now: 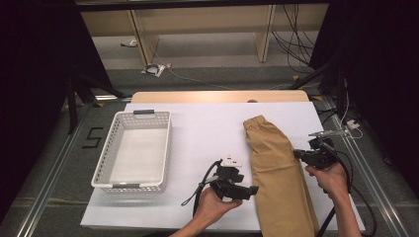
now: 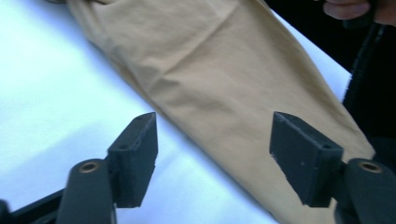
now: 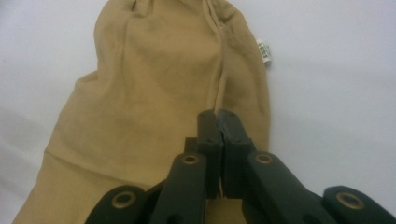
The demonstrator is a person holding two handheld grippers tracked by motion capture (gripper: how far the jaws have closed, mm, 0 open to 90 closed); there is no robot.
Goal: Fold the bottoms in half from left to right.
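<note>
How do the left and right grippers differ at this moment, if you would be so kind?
The left gripper has its jaws spread with nothing between the pads; the right gripper is shut. The left sits beside the tan trousers over the white table; the right is at their opposite edge. Both are black and hand-held.

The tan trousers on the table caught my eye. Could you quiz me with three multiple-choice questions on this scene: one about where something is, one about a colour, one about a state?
1. Where is the basket relative to the folded tan trousers?
A. To their left
B. On top of them
C. To their right

2. What colour is the basket?
A. Blue
B. White
C. Red

3. How do the left gripper jaws stand?
A. Pressed together
B. Clamped on the basket
C. Apart, gripping nothing

Answers: 1 A, the high view shows it left of the trousers. 2 B, its walls are white. 3 C, the left gripper view shows a wide gap.
</note>
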